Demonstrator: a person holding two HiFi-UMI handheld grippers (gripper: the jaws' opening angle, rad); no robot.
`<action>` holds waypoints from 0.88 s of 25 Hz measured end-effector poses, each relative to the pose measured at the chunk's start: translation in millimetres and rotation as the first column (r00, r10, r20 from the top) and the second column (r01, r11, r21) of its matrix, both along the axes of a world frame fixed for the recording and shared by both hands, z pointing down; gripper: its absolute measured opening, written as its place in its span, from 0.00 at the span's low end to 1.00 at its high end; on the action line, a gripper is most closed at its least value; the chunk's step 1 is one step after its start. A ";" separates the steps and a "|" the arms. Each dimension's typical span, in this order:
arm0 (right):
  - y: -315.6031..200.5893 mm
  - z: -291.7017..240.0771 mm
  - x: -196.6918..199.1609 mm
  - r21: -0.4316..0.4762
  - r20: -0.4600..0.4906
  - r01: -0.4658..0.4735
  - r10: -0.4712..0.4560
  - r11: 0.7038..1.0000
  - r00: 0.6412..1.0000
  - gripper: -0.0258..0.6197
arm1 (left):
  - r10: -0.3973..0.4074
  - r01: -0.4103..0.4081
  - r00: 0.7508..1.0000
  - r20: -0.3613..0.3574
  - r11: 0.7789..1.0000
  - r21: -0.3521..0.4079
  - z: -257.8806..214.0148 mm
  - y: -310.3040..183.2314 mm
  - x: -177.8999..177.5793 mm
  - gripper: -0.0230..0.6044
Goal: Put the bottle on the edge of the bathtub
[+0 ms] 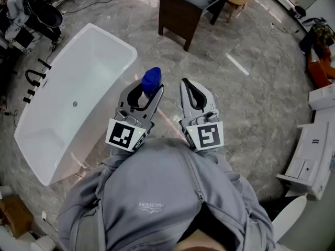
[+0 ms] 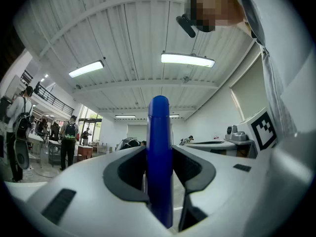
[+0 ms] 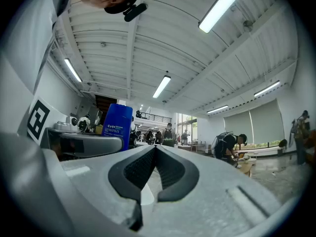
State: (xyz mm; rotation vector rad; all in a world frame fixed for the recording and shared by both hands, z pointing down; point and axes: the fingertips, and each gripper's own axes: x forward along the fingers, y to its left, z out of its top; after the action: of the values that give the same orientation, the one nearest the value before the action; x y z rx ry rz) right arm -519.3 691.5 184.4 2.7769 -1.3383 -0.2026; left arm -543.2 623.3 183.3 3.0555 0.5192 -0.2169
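A blue bottle [image 1: 152, 80] stands upright between the jaws of my left gripper [image 1: 148, 92], which is shut on it. In the left gripper view the bottle [image 2: 159, 157] fills the gap between the two dark pads. My right gripper [image 1: 186, 87] hangs beside it on the right, shut with nothing in it; its pads [image 3: 155, 174] meet at the tips. The bottle [image 3: 117, 127] shows at the left of the right gripper view. The white bathtub [image 1: 112, 40] lies on the floor to the left of both grippers, and its near rim is a short way left of the bottle.
Black taps [image 1: 35, 80] stand at the tub's far left side. A dark wooden table [image 1: 184, 10] is ahead, white bathroom fixtures [image 1: 309, 156] to the right. People [image 2: 19, 127] stand in the background. Grey marble floor lies under the grippers.
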 end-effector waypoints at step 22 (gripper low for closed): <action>42.8 15.0 38.3 0.020 0.064 -0.031 0.030 0.999 0.997 0.04 | -0.025 0.025 1.000 -0.010 1.000 0.014 6.4 34.2 32.4 0.28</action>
State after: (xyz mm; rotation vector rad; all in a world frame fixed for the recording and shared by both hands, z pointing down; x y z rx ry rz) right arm -481.0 734.3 199.4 2.8424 -1.3137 -0.1278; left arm -510.8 657.6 189.6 3.0774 0.4858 -0.2308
